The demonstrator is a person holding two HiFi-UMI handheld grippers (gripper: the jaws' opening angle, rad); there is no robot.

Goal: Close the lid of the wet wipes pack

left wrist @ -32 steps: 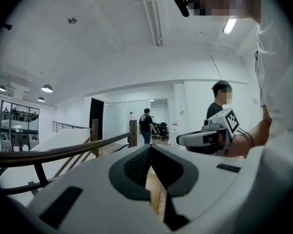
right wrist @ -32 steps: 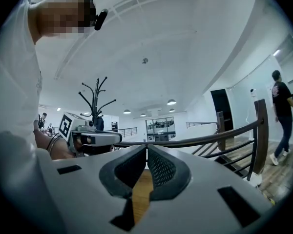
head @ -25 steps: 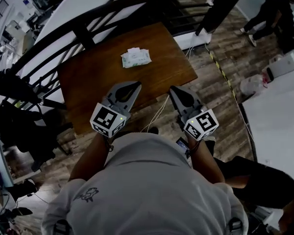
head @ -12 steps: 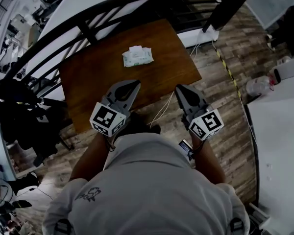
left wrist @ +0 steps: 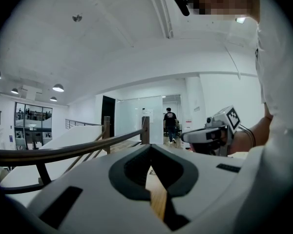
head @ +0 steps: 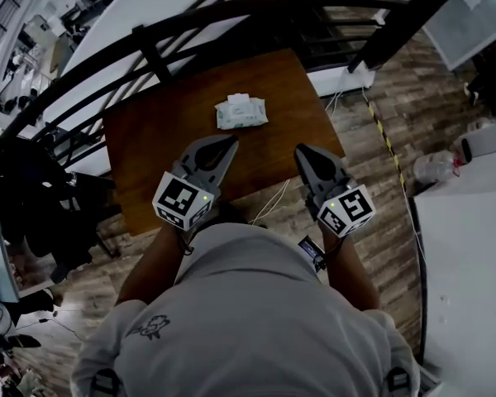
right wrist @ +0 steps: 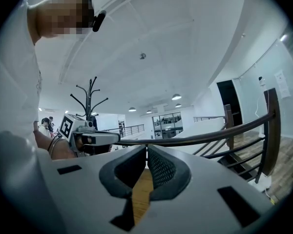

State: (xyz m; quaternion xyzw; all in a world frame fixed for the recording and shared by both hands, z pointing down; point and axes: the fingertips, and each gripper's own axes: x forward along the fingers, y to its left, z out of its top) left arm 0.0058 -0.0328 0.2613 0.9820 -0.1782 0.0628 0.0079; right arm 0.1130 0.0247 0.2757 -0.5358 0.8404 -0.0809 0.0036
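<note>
wipes pack (head: 240, 112) lies on the table (head: 161, 135), railing (head: 146, 50) behind it.

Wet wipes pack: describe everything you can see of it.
The wet wipes pack is a small, soft-looking pouch, white with a pale green face. It lies flat on the brown wooden table, towards the far side and a little askew to the table's edges. A white piece shows at its far edge, either the raised lid or a wipe; it is too small to tell which. Only the table touches it. The left tool and right tool are both short of it, on the near side.
</note>
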